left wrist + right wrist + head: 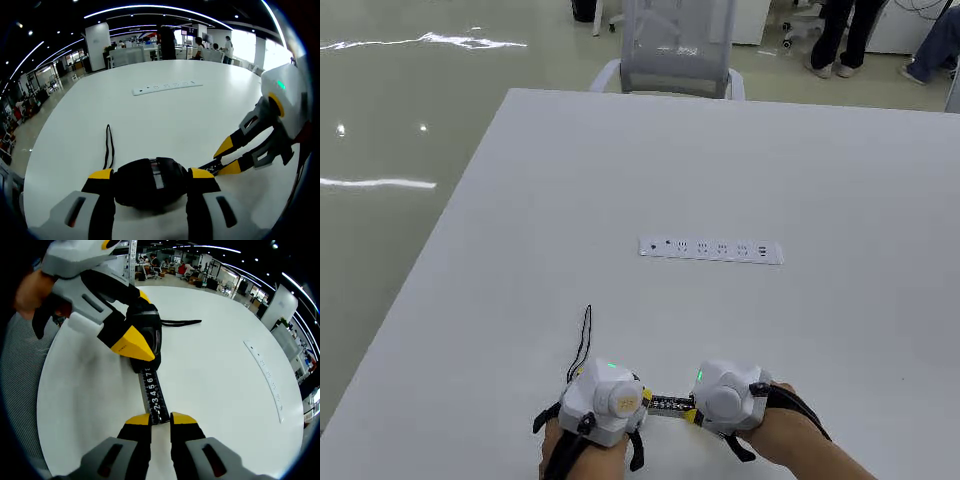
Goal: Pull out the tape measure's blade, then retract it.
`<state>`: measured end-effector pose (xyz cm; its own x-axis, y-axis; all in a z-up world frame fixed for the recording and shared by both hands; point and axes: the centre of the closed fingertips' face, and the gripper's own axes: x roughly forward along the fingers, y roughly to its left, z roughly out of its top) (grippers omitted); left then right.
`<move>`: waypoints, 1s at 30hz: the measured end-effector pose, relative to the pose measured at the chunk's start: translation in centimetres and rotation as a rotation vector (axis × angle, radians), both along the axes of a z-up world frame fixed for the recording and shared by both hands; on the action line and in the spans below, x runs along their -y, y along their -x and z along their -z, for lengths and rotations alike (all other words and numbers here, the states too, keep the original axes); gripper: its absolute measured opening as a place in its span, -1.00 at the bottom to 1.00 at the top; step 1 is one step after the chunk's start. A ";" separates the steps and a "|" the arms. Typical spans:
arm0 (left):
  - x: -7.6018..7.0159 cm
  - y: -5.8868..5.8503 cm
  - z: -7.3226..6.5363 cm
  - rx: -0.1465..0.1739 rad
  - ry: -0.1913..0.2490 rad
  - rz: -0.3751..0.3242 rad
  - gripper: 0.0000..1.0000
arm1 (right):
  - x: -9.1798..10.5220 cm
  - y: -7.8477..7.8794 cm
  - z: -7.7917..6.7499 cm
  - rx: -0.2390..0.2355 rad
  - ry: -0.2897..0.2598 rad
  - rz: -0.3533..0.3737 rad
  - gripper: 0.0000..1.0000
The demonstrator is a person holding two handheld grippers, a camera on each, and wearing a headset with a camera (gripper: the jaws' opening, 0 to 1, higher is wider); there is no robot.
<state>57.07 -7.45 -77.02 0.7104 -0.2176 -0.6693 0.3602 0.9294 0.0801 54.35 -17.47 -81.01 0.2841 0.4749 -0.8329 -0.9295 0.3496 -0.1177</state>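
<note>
Ahead of both grippers and well apart from them, a white power strip (710, 249) lies flat on the white surface (520, 250). Past the surface's far edge stands a grey office chair (675, 45). A thin black strap (108, 145) trails forward and to the left of the left gripper (151, 174), lying loose on the surface and off the blade's line. The left gripper points away from the person, towards the strip. Its jaws are clamped on either side of the black tape measure (150, 187), which rests on the surface close to the near edge. A short length of blade (154, 390) runs from it sideways to the right gripper (160, 418). That gripper points along the blade at the tape measure, its jaws pressed together on the blade's end; the end hook seems to be hidden between them. The two grippers sit near each other, low over the surface, and a hand (780, 435) shows behind the right one.
</note>
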 end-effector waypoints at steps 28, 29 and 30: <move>0.1 -0.1 0.0 0.004 0.001 -0.003 0.07 | -1.7 0.0 0.2 0.008 -0.019 -0.010 -0.77; 0.1 -0.1 0.0 0.004 0.001 -0.003 0.07 | -1.8 0.0 0.2 0.009 -0.022 -0.010 -0.77; 0.1 -0.1 0.0 0.004 0.001 -0.003 0.07 | -1.8 0.0 0.2 0.008 -0.024 -0.012 -0.77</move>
<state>57.15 -7.53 -77.01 0.7138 -0.2158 -0.6662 0.3569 0.9306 0.0809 54.32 -15.66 -81.21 0.2853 0.4978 -0.8190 -0.9325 0.3414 -0.1174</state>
